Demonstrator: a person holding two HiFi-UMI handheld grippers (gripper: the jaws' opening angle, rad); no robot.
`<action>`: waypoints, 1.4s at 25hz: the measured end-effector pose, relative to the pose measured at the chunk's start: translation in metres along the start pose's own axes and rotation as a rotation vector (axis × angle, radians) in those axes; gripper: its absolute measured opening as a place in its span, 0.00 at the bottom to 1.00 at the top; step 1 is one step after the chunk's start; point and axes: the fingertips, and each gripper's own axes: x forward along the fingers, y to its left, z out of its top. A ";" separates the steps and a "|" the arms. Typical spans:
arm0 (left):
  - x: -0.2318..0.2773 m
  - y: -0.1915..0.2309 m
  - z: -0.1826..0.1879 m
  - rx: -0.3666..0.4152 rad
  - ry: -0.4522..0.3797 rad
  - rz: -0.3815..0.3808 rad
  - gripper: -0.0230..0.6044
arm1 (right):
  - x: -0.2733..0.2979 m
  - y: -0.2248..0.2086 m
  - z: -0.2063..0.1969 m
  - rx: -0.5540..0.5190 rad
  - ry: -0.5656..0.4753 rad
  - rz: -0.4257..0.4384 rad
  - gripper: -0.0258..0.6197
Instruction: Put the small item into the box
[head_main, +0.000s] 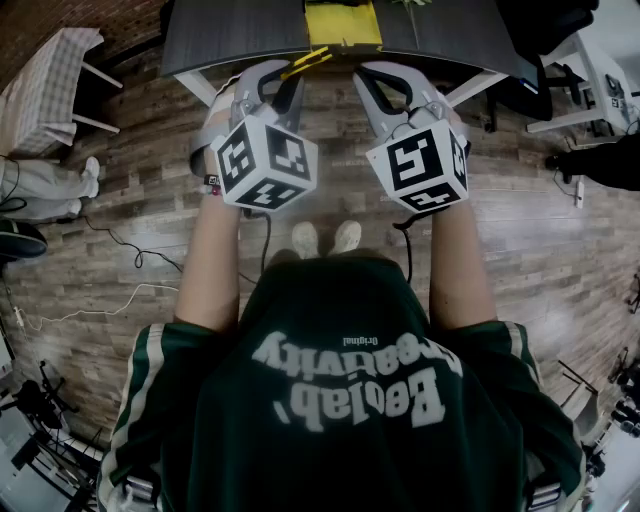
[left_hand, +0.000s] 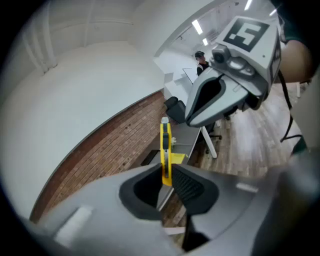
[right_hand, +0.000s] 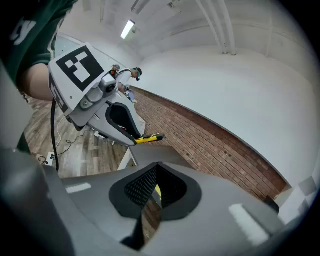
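While the left gripper (left_hand: 167, 176) pinches the yellow cutter (left_hand: 165, 145) by its flat tail end, up in the air near the yellow box (head_main: 345, 38), the closed right gripper (right_hand: 156, 189) holds nothing, and the cutter looks light, hard and slippery.

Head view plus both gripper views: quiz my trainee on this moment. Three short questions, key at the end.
1. True or false: the slim yellow plastic item already lies inside the yellow rectangular box.
2. Which gripper's jaws are closed on the item? A) left gripper B) right gripper C) neither
3. Fill in: the box stands on a dark grey ____.
Key: 1 false, it is held in the air short of the box; 2 A; 3 table.
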 end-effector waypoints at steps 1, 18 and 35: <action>0.001 0.001 0.000 0.001 0.001 -0.001 0.13 | 0.001 -0.001 0.000 -0.001 0.001 0.000 0.05; 0.015 0.006 -0.004 0.006 -0.002 -0.026 0.13 | 0.016 -0.006 -0.007 0.016 0.015 -0.003 0.05; 0.011 0.012 -0.019 0.013 -0.015 -0.034 0.13 | 0.027 0.005 0.001 0.008 0.011 -0.019 0.05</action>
